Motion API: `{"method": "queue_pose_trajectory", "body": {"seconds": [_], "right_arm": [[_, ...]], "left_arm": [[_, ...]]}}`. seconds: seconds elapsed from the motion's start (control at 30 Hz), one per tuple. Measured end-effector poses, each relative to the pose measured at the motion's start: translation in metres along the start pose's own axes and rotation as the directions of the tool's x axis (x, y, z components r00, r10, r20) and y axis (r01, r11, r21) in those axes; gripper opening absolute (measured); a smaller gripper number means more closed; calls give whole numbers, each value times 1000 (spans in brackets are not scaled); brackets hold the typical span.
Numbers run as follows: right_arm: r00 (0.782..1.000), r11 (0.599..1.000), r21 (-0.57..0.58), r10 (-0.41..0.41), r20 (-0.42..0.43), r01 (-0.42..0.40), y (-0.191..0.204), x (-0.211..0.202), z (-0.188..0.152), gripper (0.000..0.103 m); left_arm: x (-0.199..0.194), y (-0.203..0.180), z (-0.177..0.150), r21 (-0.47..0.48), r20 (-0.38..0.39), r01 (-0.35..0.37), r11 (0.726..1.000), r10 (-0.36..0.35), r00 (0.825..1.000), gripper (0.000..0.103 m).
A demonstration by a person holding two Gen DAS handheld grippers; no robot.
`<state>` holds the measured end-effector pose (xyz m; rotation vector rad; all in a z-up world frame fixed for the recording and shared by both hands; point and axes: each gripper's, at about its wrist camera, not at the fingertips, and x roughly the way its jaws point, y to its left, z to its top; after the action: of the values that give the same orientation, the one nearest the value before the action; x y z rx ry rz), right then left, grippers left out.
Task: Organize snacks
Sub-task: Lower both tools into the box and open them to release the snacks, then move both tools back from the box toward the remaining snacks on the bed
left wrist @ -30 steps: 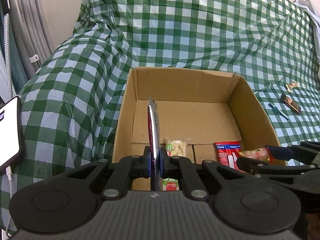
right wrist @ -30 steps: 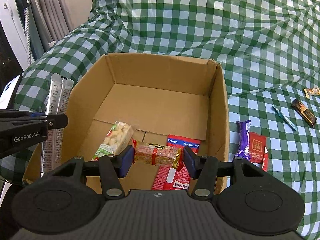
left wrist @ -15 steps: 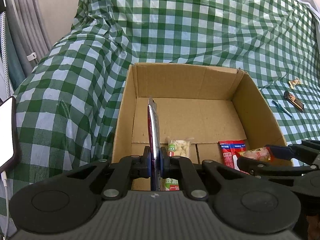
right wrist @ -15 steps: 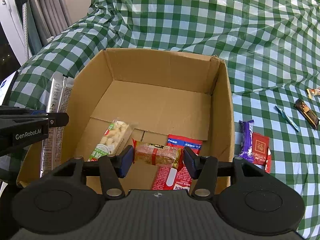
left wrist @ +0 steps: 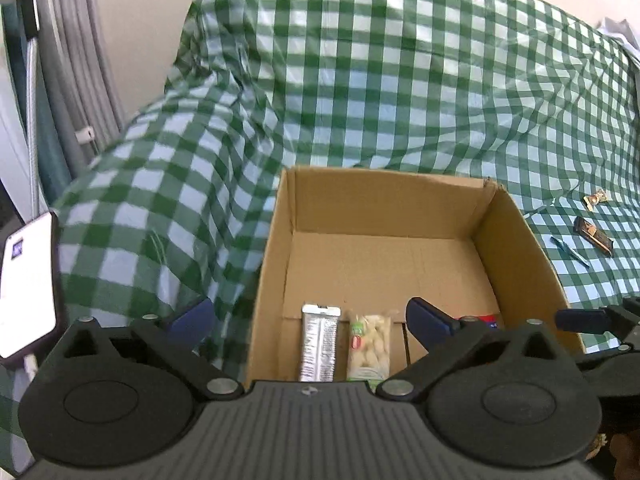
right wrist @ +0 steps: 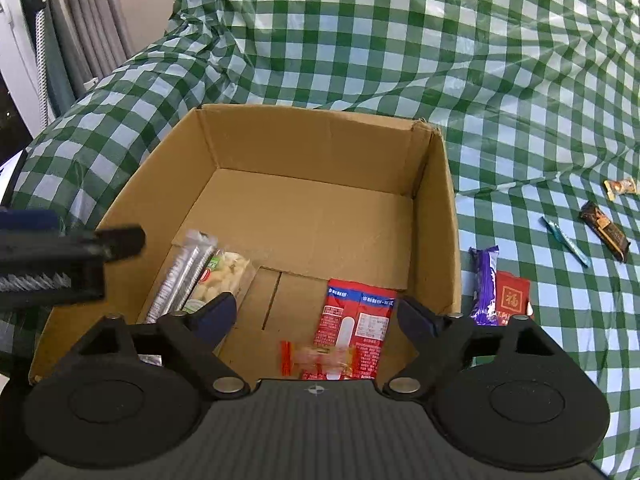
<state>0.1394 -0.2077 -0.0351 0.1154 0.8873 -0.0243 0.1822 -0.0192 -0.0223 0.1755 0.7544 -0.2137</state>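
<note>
Silver snack bar (left wrist: 319,350) in box (left wrist: 384,204), beneath opening left gripper (left wrist: 310,318)

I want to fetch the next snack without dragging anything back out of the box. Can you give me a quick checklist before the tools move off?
1. Left tool clear of the silver packet: ok, jaws opening, nothing between them.
2. Right tool clear of the orange snack: ok, jaws opening, snack dropped below, blurred.
3. Silver packet settled in the cardboard box: ok, beside the peanut pack.
4. Orange snack at rest: cannot tell.
5. Snacks left on the cloth: not ok, purple bar and red packet wait outside.
</note>
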Motion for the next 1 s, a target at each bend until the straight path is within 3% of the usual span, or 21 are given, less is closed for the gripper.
{"method": "queue_pose_trajectory", "body": {"seconds": [0.37, 1.0], "right_arm": [[1000, 999, 36, -19, -19, 19, -1, -22, -6, 93], [998, 999, 35, -27, 64, 24, 5, -103, -39, 95]], "left_arm": [[-21, 1, -8, -12, -59, 36, 999, -37, 998, 103], [-100, 0, -27, -40, -18, 53, 998, -54, 998, 103]]}}
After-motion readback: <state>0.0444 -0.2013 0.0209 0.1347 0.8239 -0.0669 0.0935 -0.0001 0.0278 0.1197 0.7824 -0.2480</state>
